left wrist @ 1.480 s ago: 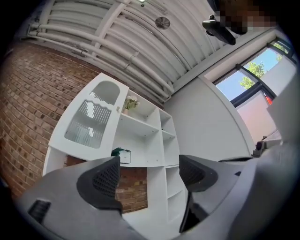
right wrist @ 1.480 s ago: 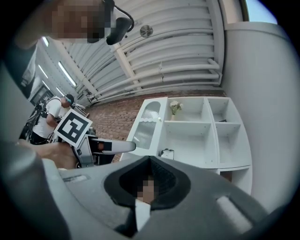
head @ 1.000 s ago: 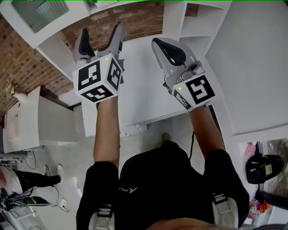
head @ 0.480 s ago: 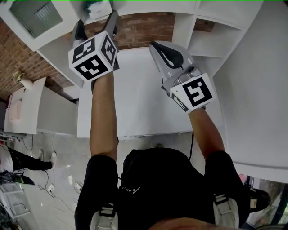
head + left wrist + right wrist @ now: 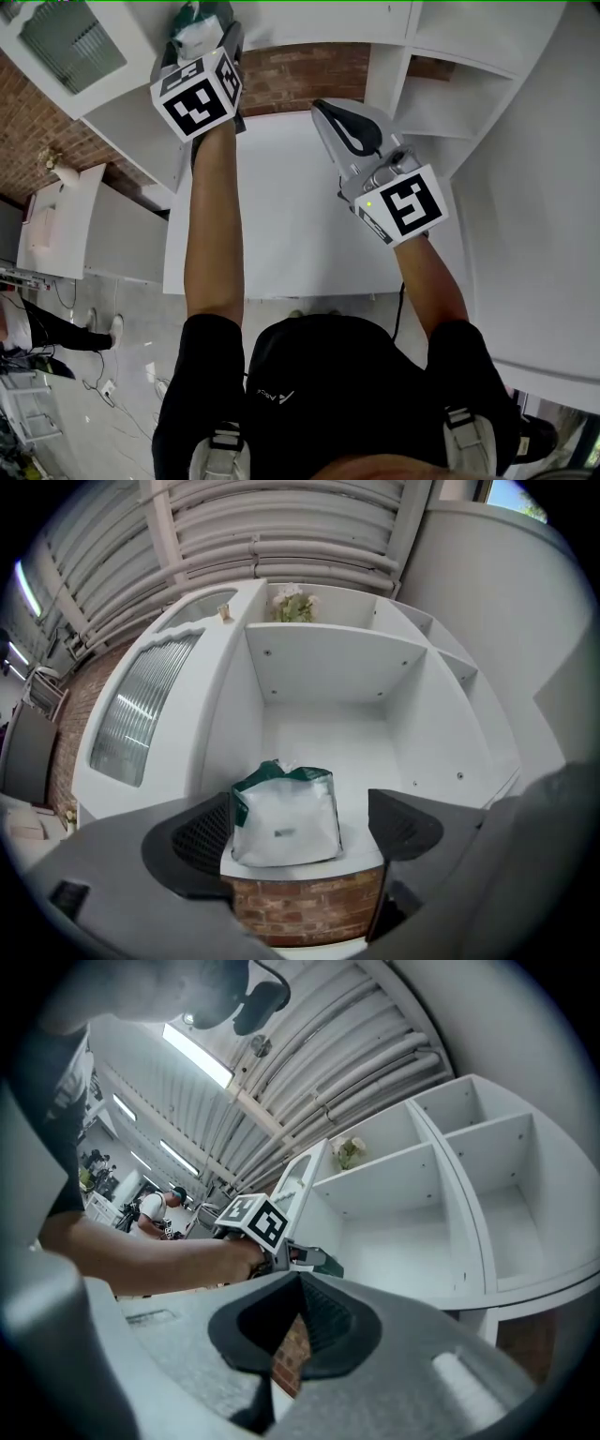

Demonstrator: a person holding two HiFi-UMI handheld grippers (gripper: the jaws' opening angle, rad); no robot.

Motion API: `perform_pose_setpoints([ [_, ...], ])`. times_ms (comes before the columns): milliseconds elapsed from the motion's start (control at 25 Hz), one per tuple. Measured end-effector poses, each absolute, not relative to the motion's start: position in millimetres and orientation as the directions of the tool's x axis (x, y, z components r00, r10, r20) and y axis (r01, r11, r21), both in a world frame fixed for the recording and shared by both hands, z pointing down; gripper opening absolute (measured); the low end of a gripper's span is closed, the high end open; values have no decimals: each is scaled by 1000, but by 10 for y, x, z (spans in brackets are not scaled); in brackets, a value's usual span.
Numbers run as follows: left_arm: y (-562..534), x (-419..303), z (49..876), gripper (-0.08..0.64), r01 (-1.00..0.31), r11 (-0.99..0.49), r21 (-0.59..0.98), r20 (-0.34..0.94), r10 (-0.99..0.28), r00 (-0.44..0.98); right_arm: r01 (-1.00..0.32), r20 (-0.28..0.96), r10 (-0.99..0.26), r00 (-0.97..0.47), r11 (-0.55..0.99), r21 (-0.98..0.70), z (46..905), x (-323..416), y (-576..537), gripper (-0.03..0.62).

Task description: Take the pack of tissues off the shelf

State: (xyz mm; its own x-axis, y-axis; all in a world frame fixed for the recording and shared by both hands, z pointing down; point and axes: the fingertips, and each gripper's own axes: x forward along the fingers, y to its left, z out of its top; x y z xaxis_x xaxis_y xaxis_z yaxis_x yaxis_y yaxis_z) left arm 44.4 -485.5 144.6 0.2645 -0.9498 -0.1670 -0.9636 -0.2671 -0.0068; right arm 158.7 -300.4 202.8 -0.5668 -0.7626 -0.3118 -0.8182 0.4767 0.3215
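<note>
A white pack of tissues [image 5: 286,819] with a green top stands at the front edge of a white shelf [image 5: 319,714], above a strip of brick. My left gripper [image 5: 300,806] is level with it. Its jaws have just been opening and stand wide to either side of the pack, with a gap on the right and no pad pressing. In the head view the left gripper [image 5: 199,42] reaches the pack [image 5: 190,26] at the top left. My right gripper [image 5: 323,105] hovers over the white table [image 5: 291,216], shut with nothing in it, as the right gripper [image 5: 298,1283] view confirms.
The shelving unit has bare compartments to the right [image 5: 450,103] and a cabinet with a ribbed glass door [image 5: 141,714] to the left. A small plant [image 5: 292,604] stands on top. A brick wall [image 5: 309,66] backs the table. People [image 5: 150,1206] stand far off.
Both hands have moved up the head view toward the shelves, the left one farther. The tissue pack has come into sight at the left gripper's jaws.
</note>
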Motion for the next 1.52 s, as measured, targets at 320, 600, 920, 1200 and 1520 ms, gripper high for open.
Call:
perform_pose_setpoints([
  [320,-5238,478,1543,460,-975,-221,-27,-91,-971,223,-806,-315,-746,-587,500,316,2104,1678,-3038,2],
  [600,-5461,456,1719,460,-981,-195,-18,-18,-981,195,-805,-311,-746,-589,509,305,2196,1749,-3064,2],
  [920,-5477,400,1729,408,-987,-163,-14,-21,-986,163,-816,-301,-761,-574,504,282,2322,1841,-3100,2],
  [1200,-5394,383,1675,309,-984,-175,-31,-64,-982,176,-822,-287,-772,-567,507,261,2439,1837,-3125,2],
  [1520,-5061,211,1544,302,-977,-203,-61,-132,-969,209,-832,-288,-782,-552,497,246,2421,1733,-3093,2],
])
